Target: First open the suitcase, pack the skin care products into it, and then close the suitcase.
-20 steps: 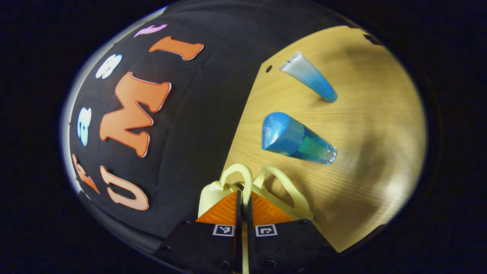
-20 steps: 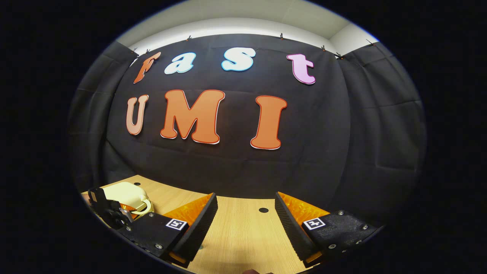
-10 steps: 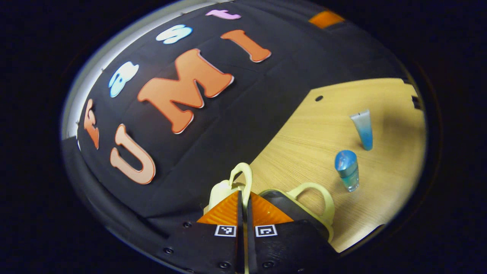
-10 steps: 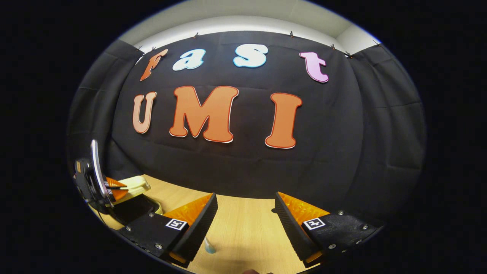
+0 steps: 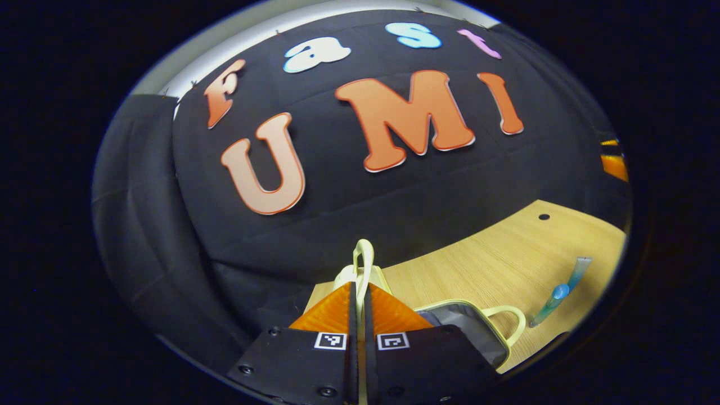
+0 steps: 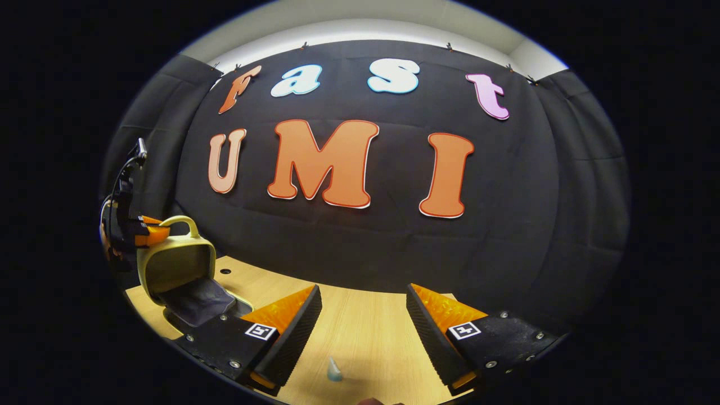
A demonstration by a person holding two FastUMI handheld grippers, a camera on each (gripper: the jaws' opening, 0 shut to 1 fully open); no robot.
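the suitcase [image 6: 177, 270] sat open at the left end of the table [image 6: 365, 332], its pale yellow lid raised upright over the dark-lined base [image 5: 467, 326]. the left gripper [image 5: 358, 292] was clamped on the lid's handle [image 5: 363, 259], both fingers pressed against the thin loop. to the right of the base, a tube [image 5: 576, 270] and a blue-capped bottle [image 5: 554, 298] stood on the table, apart from the suitcase. the right gripper [image 6: 364, 315] hung over bare wood with its fingers spread wide, grasping nothing, a small bottle tip [image 6: 334, 369] showing below them.
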